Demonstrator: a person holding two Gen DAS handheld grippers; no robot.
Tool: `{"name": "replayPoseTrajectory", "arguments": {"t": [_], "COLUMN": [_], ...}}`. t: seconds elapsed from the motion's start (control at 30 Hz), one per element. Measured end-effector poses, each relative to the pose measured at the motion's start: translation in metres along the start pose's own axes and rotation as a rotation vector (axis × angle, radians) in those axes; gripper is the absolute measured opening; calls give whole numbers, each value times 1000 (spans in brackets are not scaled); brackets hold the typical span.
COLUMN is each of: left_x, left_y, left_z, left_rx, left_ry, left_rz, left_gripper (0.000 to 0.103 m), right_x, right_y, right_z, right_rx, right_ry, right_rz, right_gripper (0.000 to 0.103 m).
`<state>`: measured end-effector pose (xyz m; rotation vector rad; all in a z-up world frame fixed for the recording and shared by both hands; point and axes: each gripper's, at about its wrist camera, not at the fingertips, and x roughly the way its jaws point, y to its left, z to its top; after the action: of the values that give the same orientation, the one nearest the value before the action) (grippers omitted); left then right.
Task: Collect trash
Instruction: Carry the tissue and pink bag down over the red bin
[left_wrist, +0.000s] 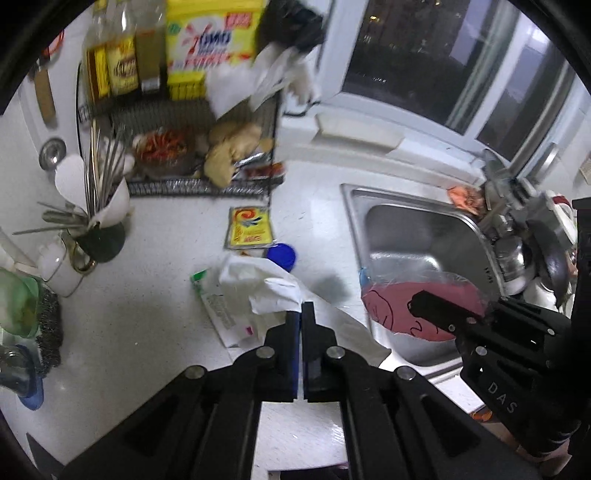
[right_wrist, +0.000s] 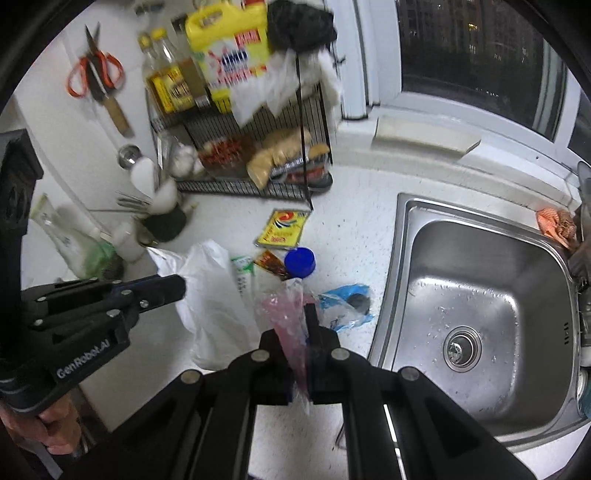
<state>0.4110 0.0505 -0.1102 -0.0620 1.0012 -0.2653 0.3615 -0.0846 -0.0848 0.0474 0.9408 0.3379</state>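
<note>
My left gripper (left_wrist: 301, 314) is shut on a white plastic bag (left_wrist: 258, 280), which hangs crumpled above the white counter (left_wrist: 147, 317). The right wrist view shows that gripper (right_wrist: 179, 287) at the left with the white bag (right_wrist: 210, 302) drooping from its tips. My right gripper (right_wrist: 303, 317) is shut on a thin pink see-through bag (right_wrist: 282, 314). From the left wrist view it (left_wrist: 415, 304) holds the pink bag (left_wrist: 391, 310) over the sink's near edge. Loose on the counter lie a yellow sachet (right_wrist: 282, 227), a brown sachet (right_wrist: 269, 264), a blue cap (right_wrist: 300, 262), a green-white wrapper (right_wrist: 242, 273) and a blue plastic wrapper (right_wrist: 343, 306).
A steel sink (right_wrist: 480, 295) fills the right side, with dishes (left_wrist: 524, 258) stacked beyond it. A wire rack (right_wrist: 251, 147) at the back holds bottles, a yellow jug, ginger and chillies. A utensil cup (left_wrist: 99, 236) stands left. Scissors (right_wrist: 94, 74) hang on the wall.
</note>
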Motion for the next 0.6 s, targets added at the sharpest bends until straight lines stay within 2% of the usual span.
{"name": "replayPoseTrajectory", "arguments": {"t": [0.17, 0.33, 0.6], "left_x": [-31, -59, -82], "left_y": [-36, -86, -159], "left_z": [-21, -54, -118], "left_rx": [30, 89, 169], "left_ry": [-45, -68, -46], "left_rz": [8, 1, -50], "left_gripper": [0, 0, 0], "right_x": [-47, -90, -143], "right_y": [-7, -24, -56], "right_z": [-22, -59, -133], "right_rx": [-8, 15, 76], "right_ry": [-68, -110, -103], "right_rz": [-20, -48, -99], "right_gripper": [4, 4, 4]}}
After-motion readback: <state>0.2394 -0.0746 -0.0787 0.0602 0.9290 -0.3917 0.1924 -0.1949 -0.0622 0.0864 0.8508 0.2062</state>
